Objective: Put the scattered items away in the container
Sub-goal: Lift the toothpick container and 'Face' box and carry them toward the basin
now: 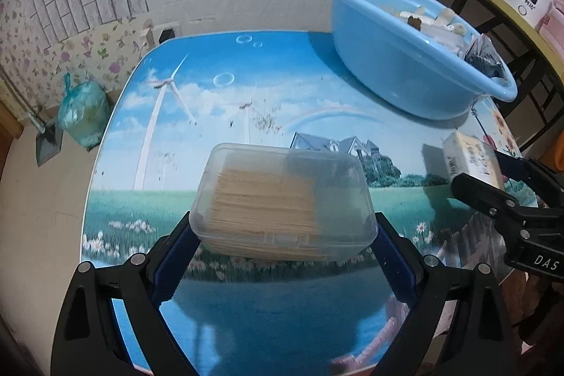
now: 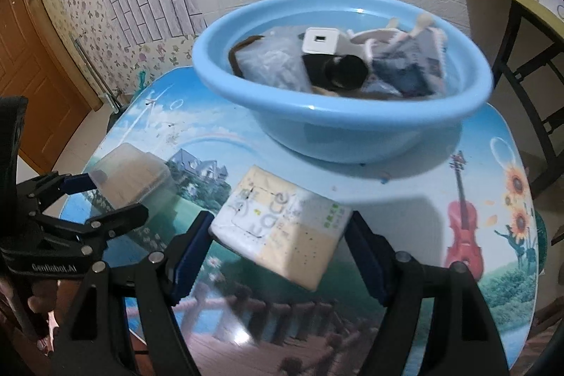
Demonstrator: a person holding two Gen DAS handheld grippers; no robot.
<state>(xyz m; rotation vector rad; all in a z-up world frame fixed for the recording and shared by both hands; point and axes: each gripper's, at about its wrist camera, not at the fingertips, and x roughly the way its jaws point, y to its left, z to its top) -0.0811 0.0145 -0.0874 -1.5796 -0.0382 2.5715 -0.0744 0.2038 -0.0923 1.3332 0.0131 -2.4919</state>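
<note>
Two blue pads of the left gripper [image 1: 283, 245] pinch a clear plastic box [image 1: 282, 199] of thin wooden sticks by its short sides, lifted above the near middle of the table [image 1: 218, 66], while the blue basin [image 1: 405, 59] with several items stands at the far right corner. From the right wrist, the right gripper [image 2: 278, 256] clamps a tissue pack [image 2: 282, 228] that is tilted above the table's near half, in front of the basin.

Both wrist cameras look steeply down along their own fingers from close above the table [image 1: 246, 87] — the left from the left side, the right nearer the basin [image 2: 338, 129] — sharing the basin, tabletop, and each other's gripper at the frame edge.
</note>
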